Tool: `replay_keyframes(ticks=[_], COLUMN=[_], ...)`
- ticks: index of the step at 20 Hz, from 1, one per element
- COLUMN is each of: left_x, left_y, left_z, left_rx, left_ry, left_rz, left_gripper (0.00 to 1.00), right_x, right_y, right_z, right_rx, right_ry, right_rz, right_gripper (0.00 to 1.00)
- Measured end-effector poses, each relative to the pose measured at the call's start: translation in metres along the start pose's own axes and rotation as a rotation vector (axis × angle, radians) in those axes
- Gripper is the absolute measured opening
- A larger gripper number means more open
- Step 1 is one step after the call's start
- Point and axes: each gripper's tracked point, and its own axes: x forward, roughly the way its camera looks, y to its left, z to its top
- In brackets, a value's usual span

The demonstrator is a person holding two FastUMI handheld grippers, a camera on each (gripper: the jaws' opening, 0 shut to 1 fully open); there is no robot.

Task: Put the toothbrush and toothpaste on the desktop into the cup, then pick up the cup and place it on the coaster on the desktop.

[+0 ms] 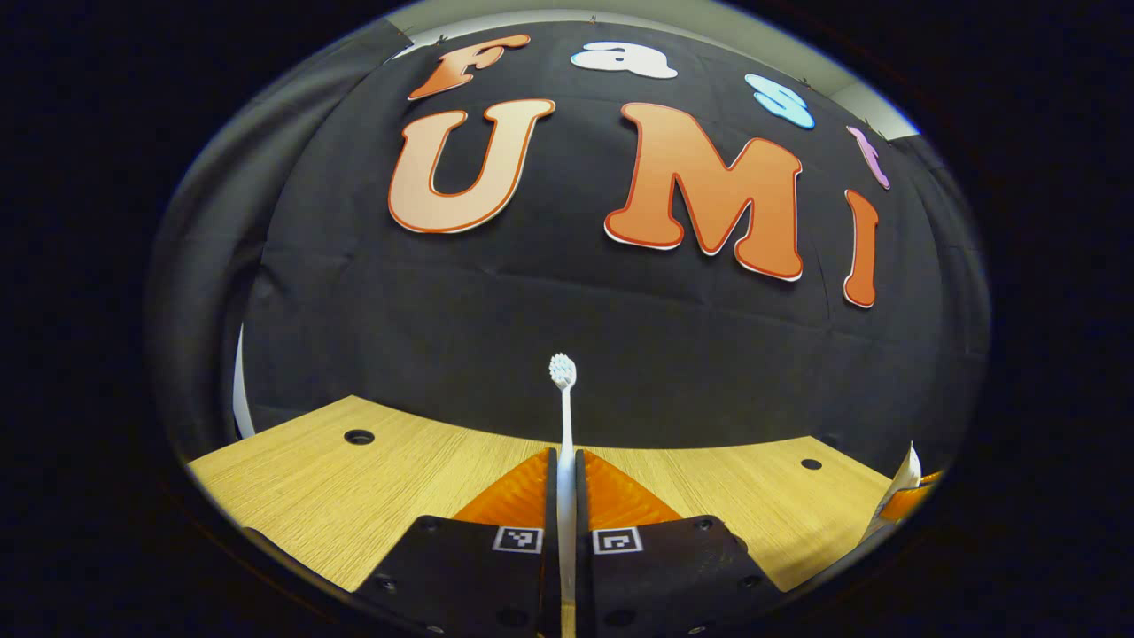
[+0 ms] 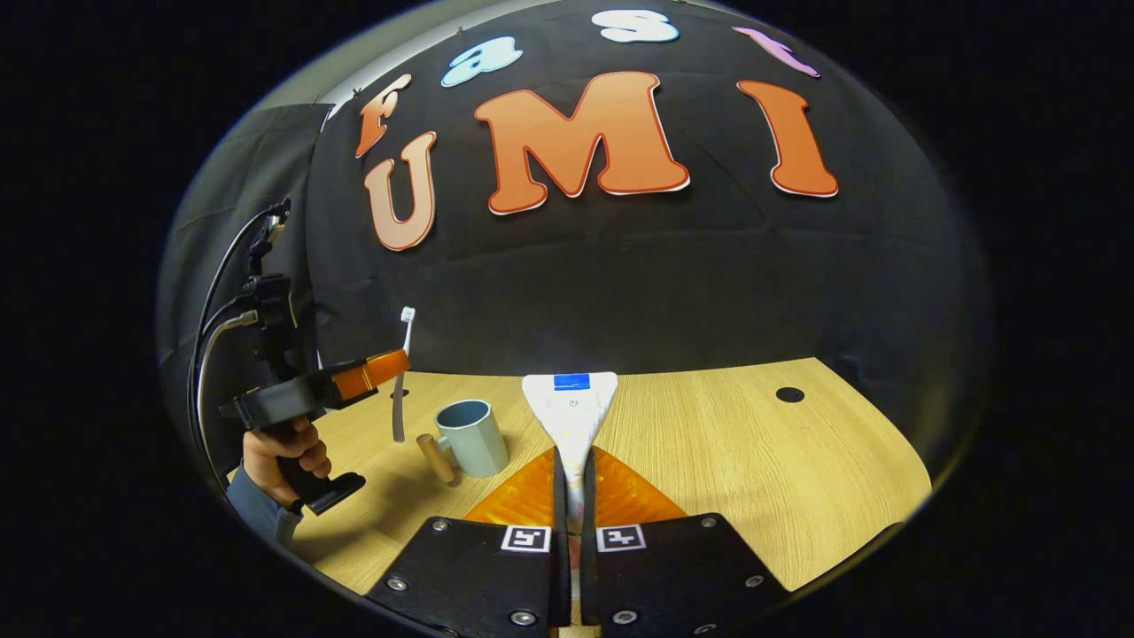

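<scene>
My left gripper (image 1: 565,470) is shut on a white toothbrush (image 1: 564,408) that stands upright, bristle head on top. In the right gripper view that left gripper (image 2: 390,363) hangs above the desk at the left, a hand on its grip, the toothbrush (image 2: 403,354) pinched in its orange fingers. My right gripper (image 2: 571,470) is shut on a white toothpaste tube (image 2: 571,408) whose flat crimped end points away. A pale blue-grey cup (image 2: 472,436) with a wooden handle stands on the wooden desk (image 2: 726,461), left of the tube and below-right of the toothbrush.
The desk (image 1: 354,478) has round cable holes (image 1: 359,437) near its back corners, one at the right (image 2: 789,394). The black cloth wall rises right behind the desk. At the far right edge of the left gripper view, the toothpaste tube's white tip (image 1: 904,483) shows.
</scene>
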Motion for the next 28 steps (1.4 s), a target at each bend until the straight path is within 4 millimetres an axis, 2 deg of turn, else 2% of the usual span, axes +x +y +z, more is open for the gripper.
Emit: replay_keyframes(ticks=[4,7,14,18,23,28], left_x=[0.025,0.04,0.068,0.073,0.078,0.076], left_y=[-0.017,-0.024,-0.032,-0.031,-0.024,-0.019], left_z=[0.019,0.017,-0.022,-0.04,-0.063,-0.076], left_rx=[0.036,0.048,0.05,0.057,0.046,0.039], left_ry=[-0.063,-0.09,-0.04,0.001,0.049,0.093], left_rz=[-0.028,-0.049,-0.087,-0.092,-0.083,-0.087], left_gripper=[0.06,0.06,0.06,0.06,0.06,0.08], right_x=[0.01,0.018,0.033,0.045,0.045,0.042], right_y=[-0.005,-0.005,0.007,0.015,0.023,0.027], right_z=[0.004,0.01,0.013,0.011,0.007,0.011], right_rx=[-0.006,-0.013,-0.042,-0.04,-0.042,-0.049], right_ry=[0.001,-0.002,-0.008,-0.009,-0.001,-0.011], right_rz=[-0.012,-0.015,0.001,0.015,0.023,0.027], right_gripper=[0.04,0.05,0.04,0.05,0.04,0.04])
